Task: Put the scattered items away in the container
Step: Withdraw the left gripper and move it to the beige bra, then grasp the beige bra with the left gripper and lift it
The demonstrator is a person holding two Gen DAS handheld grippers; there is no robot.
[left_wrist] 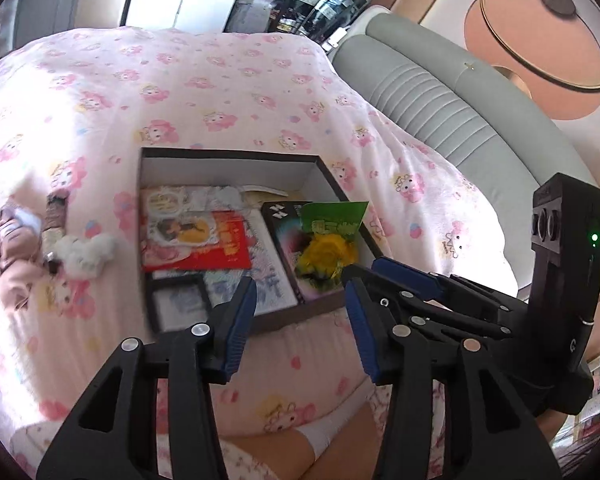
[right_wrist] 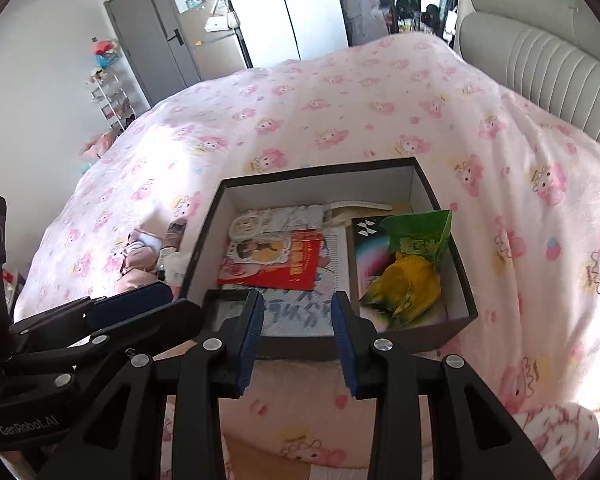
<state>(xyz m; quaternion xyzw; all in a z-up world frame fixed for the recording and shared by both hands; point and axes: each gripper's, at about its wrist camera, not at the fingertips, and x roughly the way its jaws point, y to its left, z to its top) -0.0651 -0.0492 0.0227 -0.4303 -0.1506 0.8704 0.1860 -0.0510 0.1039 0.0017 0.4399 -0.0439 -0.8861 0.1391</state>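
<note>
A dark-rimmed box (left_wrist: 228, 154) (right_wrist: 320, 172) with white inner walls lies on the pink patterned bedcover. In it are a red booklet (left_wrist: 220, 248) (right_wrist: 296, 264), a green packet with yellow contents (left_wrist: 332, 240) (right_wrist: 412, 276), a black card box (right_wrist: 364, 248) and white paper with blue writing. Left of the box, on the cover, lie a pink-brown plush doll (left_wrist: 16, 256) (right_wrist: 136, 256) and a white fluffy toy (left_wrist: 86, 252). My left gripper (left_wrist: 300, 320) (right_wrist: 132, 308) hovers open and empty near the box's front edge. Beside it my right gripper (right_wrist: 298, 332) (left_wrist: 392, 276) is also open and empty.
A grey padded headboard (left_wrist: 432, 96) (right_wrist: 540, 60) borders the bed on the right. The bedcover (left_wrist: 220, 80) stretches far behind the box. A grey door (right_wrist: 152, 36) and a wire shelf rack (right_wrist: 112, 100) stand past the bed's far left. A person's leg (left_wrist: 268, 456) shows at the bottom.
</note>
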